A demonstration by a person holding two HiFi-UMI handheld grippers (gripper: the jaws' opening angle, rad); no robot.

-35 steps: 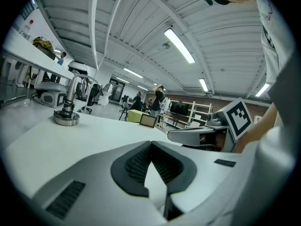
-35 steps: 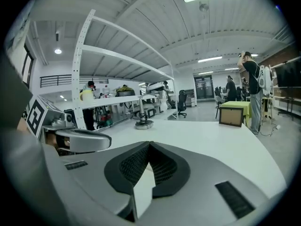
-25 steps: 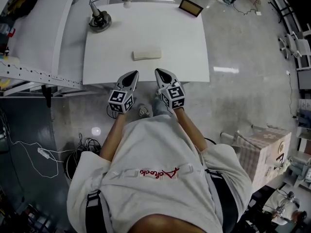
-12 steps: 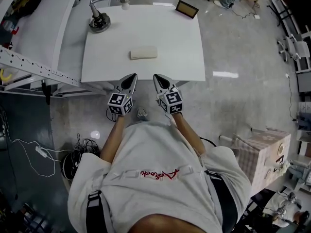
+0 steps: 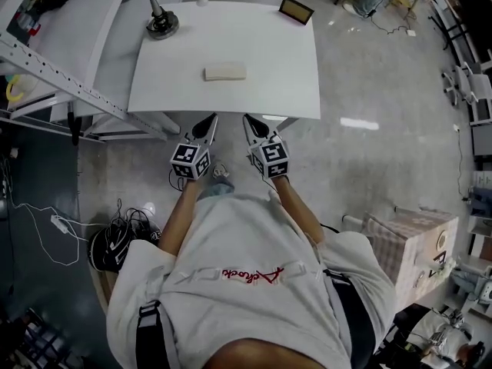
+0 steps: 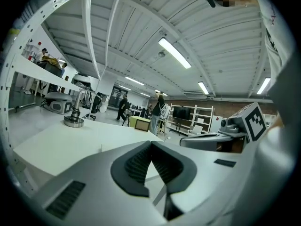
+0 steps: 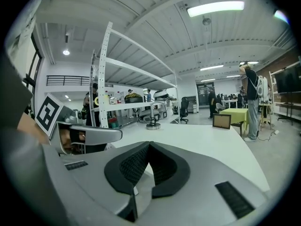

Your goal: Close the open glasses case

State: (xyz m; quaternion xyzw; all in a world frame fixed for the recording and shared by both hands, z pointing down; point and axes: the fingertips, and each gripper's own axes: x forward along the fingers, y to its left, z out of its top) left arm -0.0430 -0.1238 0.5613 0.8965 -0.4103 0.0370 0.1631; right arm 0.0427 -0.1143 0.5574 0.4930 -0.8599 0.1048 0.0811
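- Out on the white desk [image 5: 284, 75], the glasses case [image 5: 225, 72] lies flat near the middle, its long side running across my view.
- Left tool [image 5: 209, 124] and right tool [image 5: 250, 124] hang side by side just off the desk's near edge, above the floor, with their tips aimed at the desk.
- The case sits ahead of them, roughly between their two lines and well apart from both.
- In the left gripper view, the left tool's [image 6: 150, 145] jaws are pressed together with nothing between them.
- Same story in the right gripper view: the right tool's [image 7: 148, 146] jaws are together and empty.
- From above the case reads only as a pale slab, and I cannot tell whether its lid is up or down.
- Neither gripper view gives me the case clearly, because each tool's own grey body covers the near stretch of desk.
- A lamp base [image 5: 163, 23] stands at the far left corner.
- A small framed picture [image 5: 296, 10] stands at the far right corner.
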